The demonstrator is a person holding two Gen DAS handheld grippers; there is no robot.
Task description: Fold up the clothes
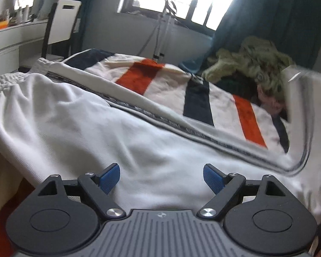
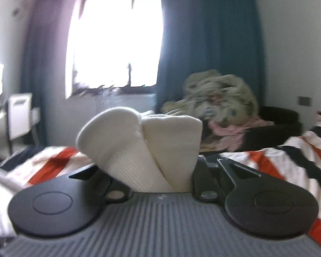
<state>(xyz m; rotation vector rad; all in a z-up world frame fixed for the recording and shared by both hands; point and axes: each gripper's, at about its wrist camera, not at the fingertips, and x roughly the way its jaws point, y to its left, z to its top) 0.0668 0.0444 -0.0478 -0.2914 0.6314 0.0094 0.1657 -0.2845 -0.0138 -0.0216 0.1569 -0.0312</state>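
The white garment [image 1: 79,128] lay across the striped bed [image 1: 248,117] under my spread, empty left gripper [image 1: 161,178], while my right gripper [image 2: 152,171] pinched its bunched edge mid-fold, so I judged laying that edge over came next.

Left tool [image 1: 161,178] agape; right tool [image 2: 158,171] apparently clamped, fingertips hidden.

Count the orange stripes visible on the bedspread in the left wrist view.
2: one mid-bed, one further right; the white garment may hide more.
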